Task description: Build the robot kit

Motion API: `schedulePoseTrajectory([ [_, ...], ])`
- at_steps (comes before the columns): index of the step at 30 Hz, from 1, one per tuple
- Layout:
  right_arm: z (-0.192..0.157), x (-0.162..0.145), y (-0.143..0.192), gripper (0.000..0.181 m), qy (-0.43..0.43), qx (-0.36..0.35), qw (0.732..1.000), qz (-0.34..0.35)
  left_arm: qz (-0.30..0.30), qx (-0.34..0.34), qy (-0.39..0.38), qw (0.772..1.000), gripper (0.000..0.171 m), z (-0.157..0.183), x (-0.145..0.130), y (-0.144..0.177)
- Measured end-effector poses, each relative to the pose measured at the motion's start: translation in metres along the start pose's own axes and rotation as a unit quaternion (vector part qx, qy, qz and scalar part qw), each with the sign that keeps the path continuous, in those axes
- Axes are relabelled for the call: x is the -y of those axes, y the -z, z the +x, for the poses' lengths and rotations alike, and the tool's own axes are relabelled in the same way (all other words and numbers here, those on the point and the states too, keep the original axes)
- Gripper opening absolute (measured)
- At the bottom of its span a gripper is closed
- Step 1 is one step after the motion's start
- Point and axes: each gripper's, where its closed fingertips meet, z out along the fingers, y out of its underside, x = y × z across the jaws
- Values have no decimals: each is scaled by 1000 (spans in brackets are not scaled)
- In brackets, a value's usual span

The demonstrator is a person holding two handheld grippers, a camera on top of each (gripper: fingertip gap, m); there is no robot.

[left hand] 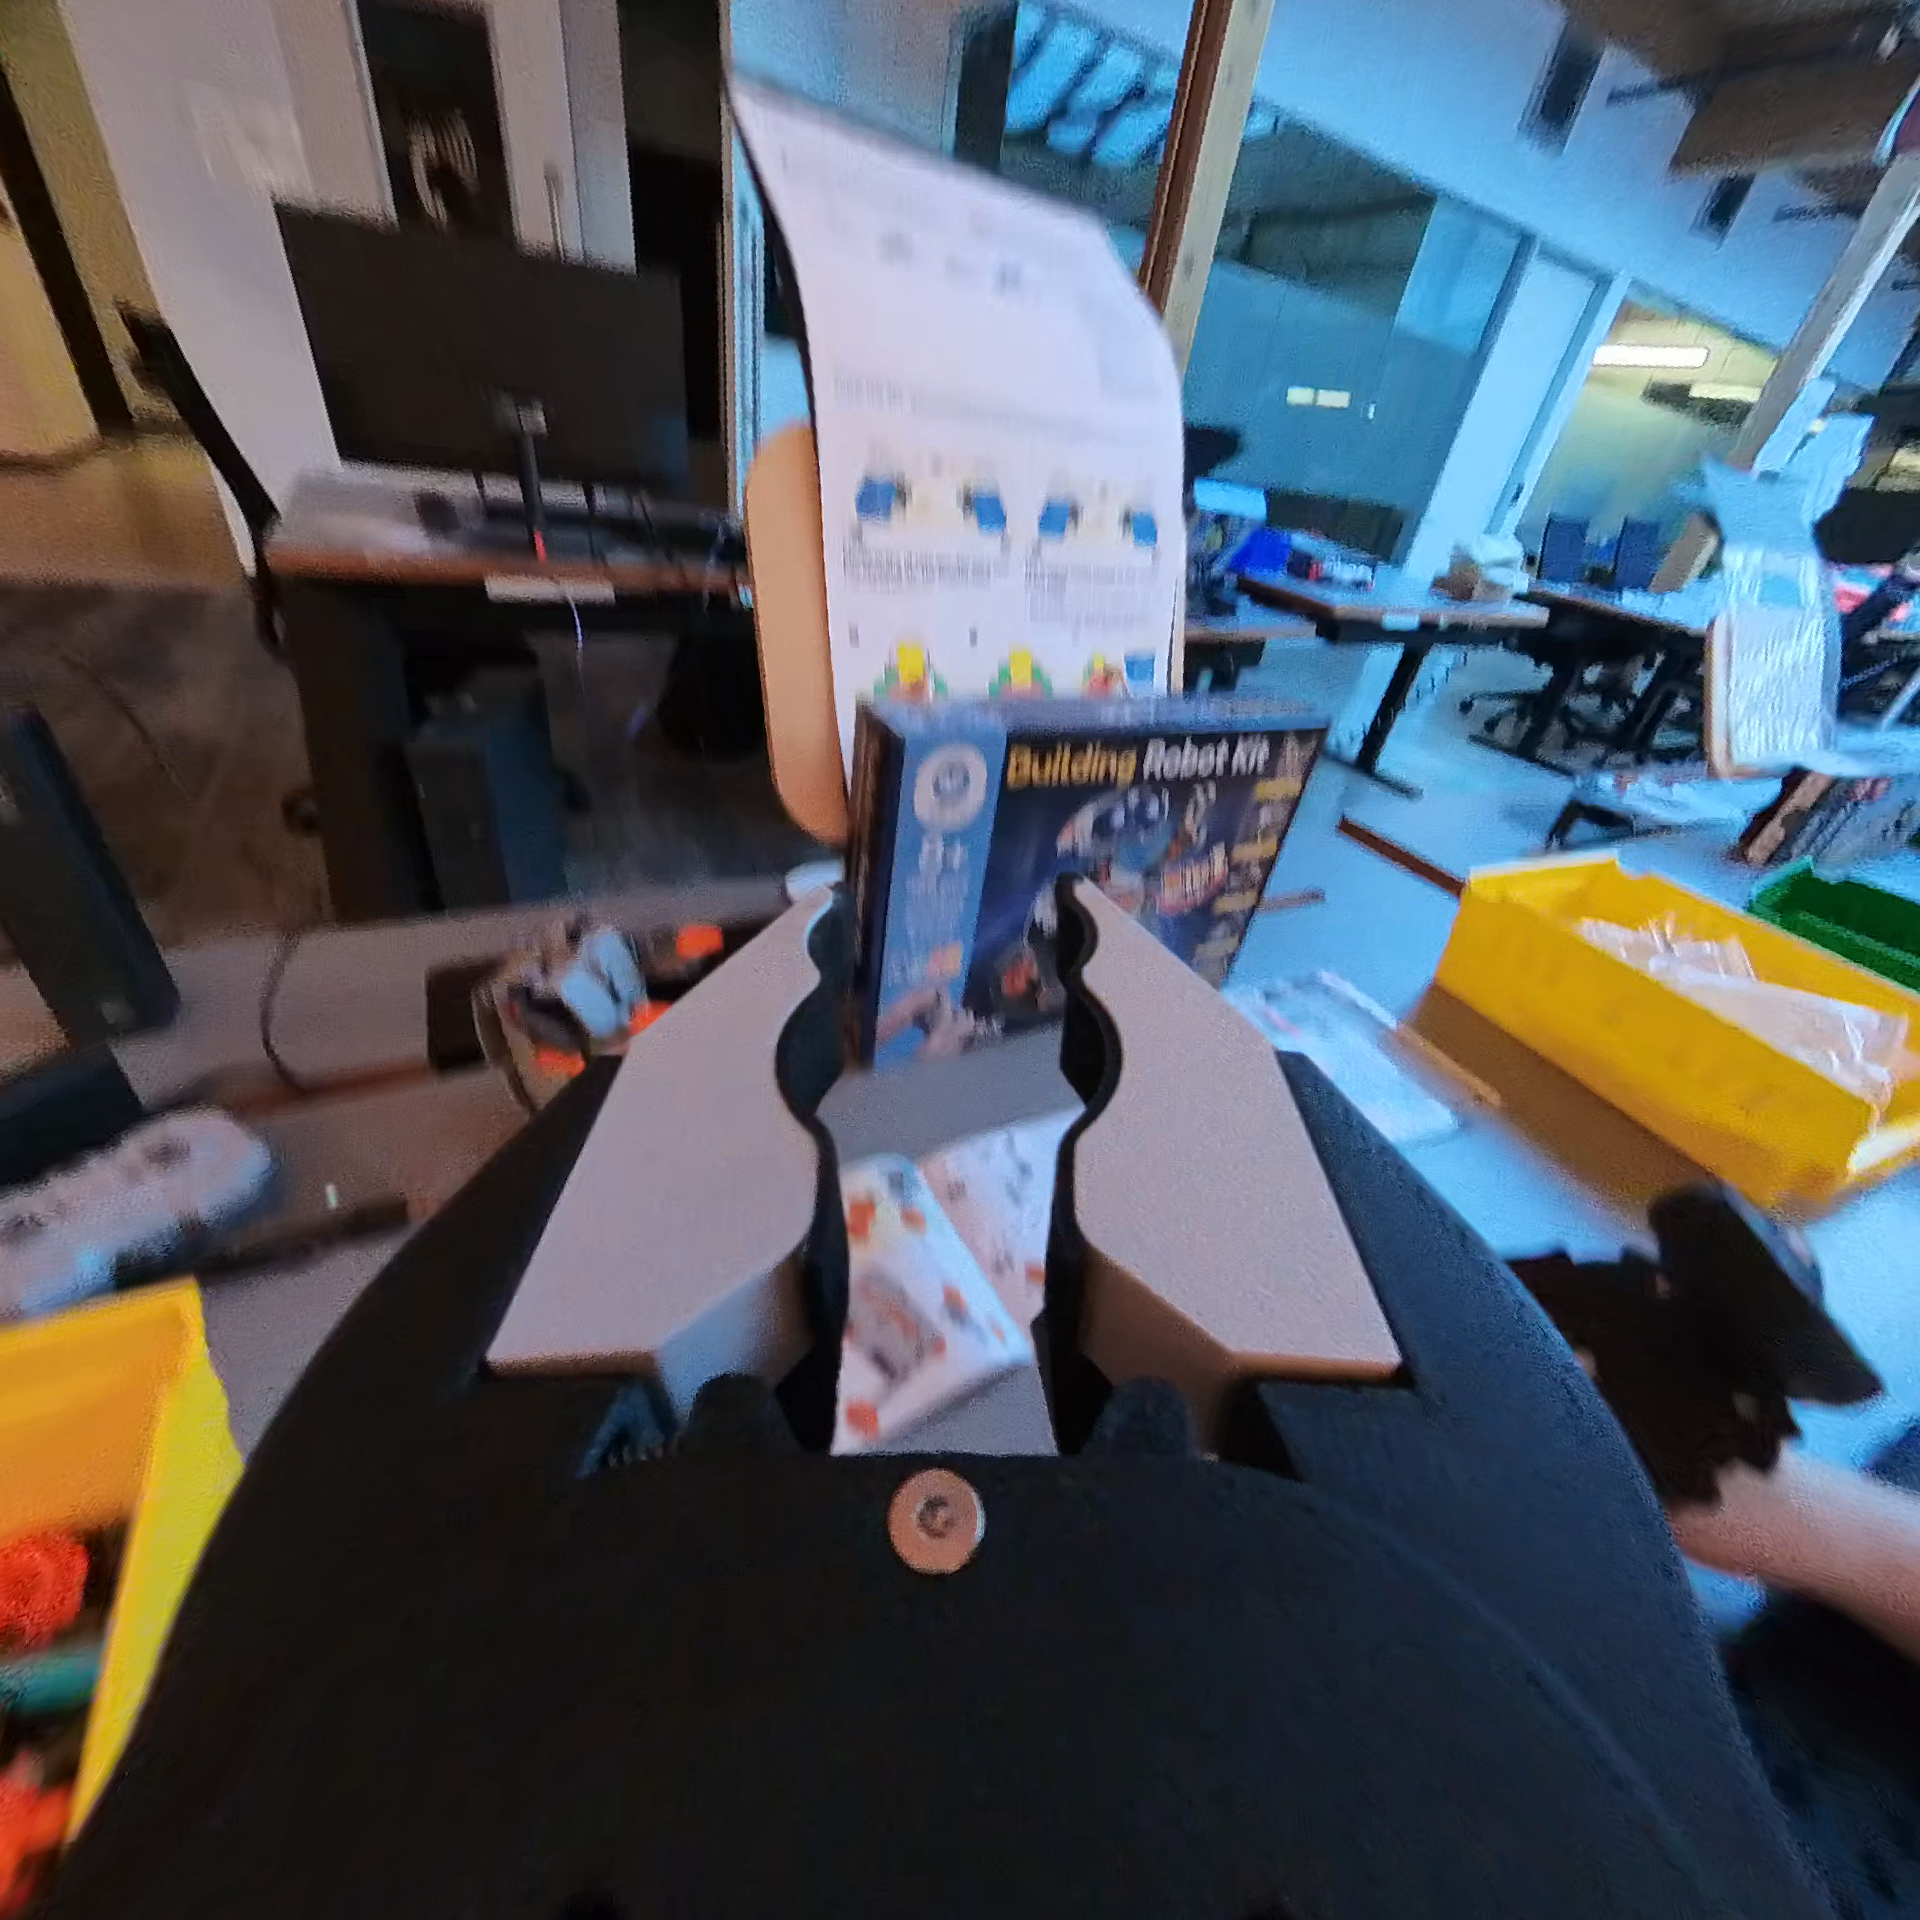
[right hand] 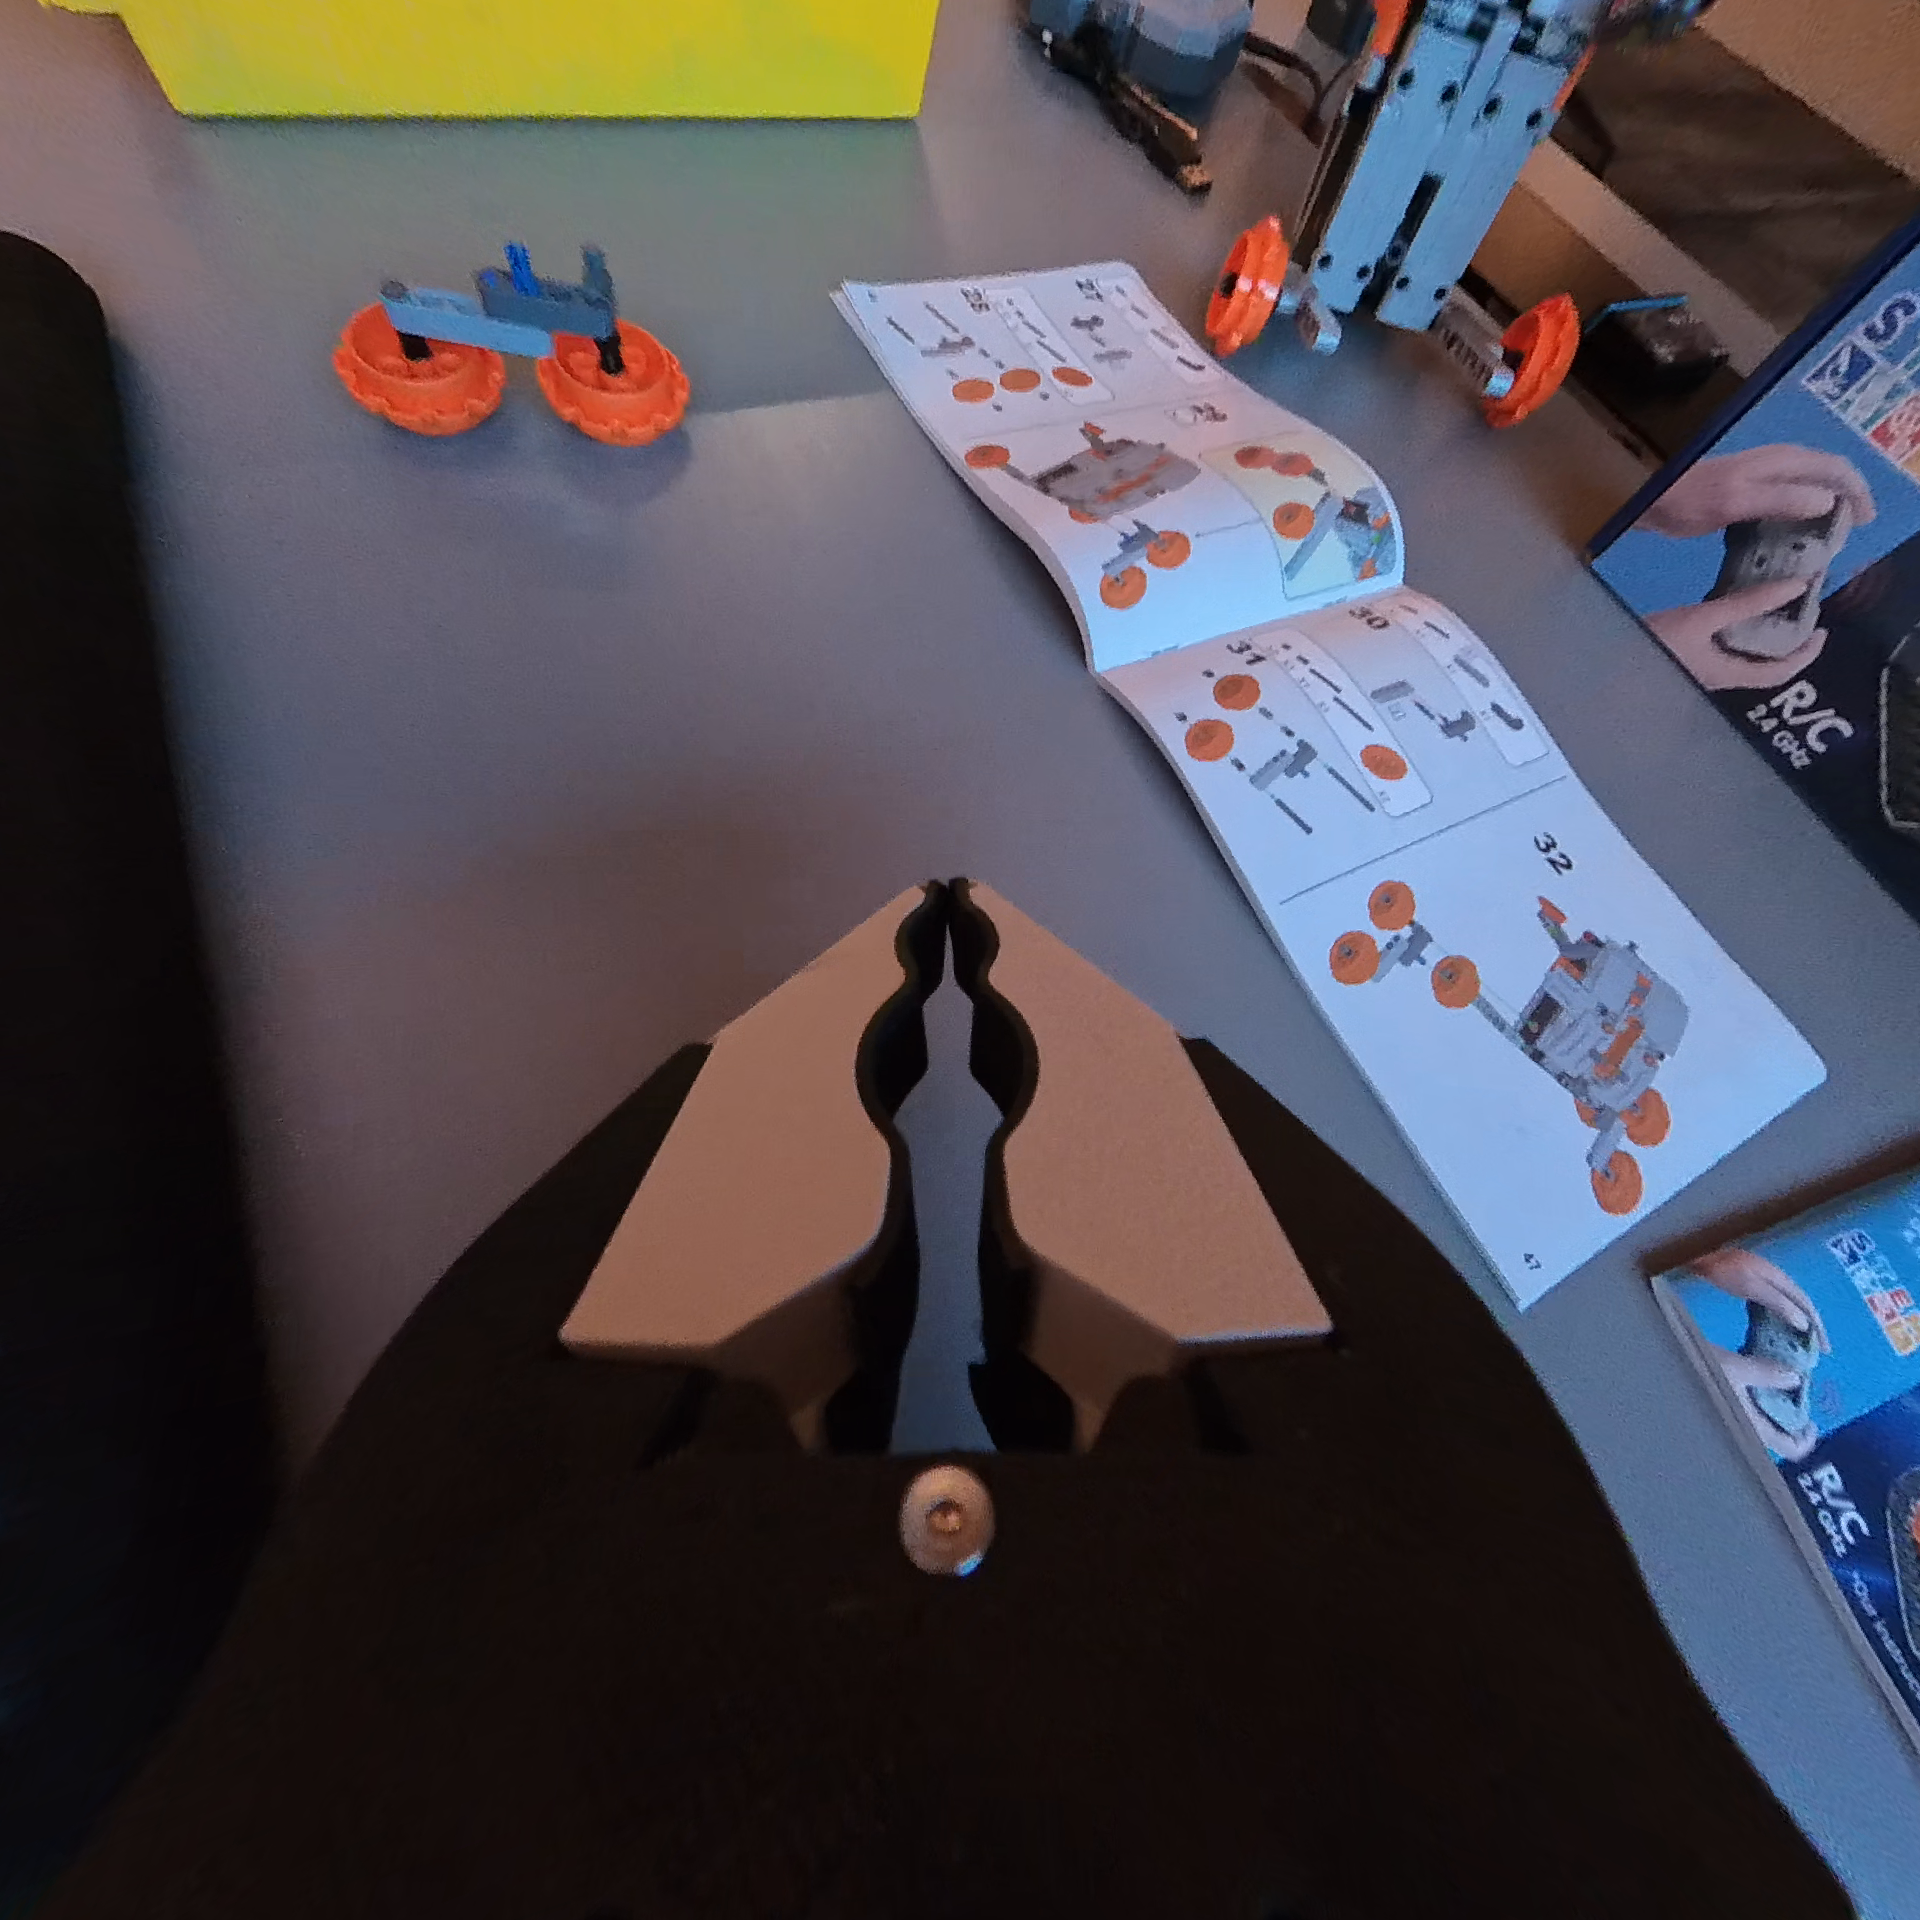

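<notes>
My left gripper [left hand: 954, 891] is shut on a dark blue kit box [left hand: 1143, 810] and holds it upright in the air above the grey table [left hand: 1330, 1174]. The left pad presses the box's narrow side and the right finger [left hand: 1143, 1018] lies across its printed front. A white printed sheet [left hand: 987, 416] rises behind the box. My right gripper [right hand: 948, 885] is shut with its tips touching and nothing between them, over bare grey table [right hand: 623, 727]. An open instruction booklet [right hand: 1299, 675] lies just to its right.
A small grey-blue build on two orange wheels [right hand: 509, 348] sits far left, with a larger grey robot model [right hand: 1423, 197] at the back. A blue box [right hand: 1787, 540], a closed booklet [right hand: 1818, 1403] and yellow bins [right hand: 520, 52] [left hand: 1662, 1018] border the table. The left gripper's tips are roughly 30 cm from the right gripper's.
</notes>
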Motion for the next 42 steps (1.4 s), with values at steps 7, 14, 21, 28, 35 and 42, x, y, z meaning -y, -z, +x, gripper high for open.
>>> schedulePoseTrajectory([
  [7,25,-12,-2,15,-42,-25,999,-7,68,-13,31,997,36,-28,46,-16],
  [14,69,68,-7,55,-36,-41,997,56,93,-6,55,994,31,-73,52,2],
  [21,154,245,-89,65,-11,37,998,-56,112,47,76,990,30,-111,50,25],
  [28,190,255,-210,81,-81,46,980,-175,108,118,104,982,28,-161,34,44],
  [35,182,224,-262,91,-62,46,960,-268,122,79,120,982,27,-151,40,40],
  [42,179,202,-271,107,-42,37,935,-350,129,59,126,982,26,-143,44,38],
])
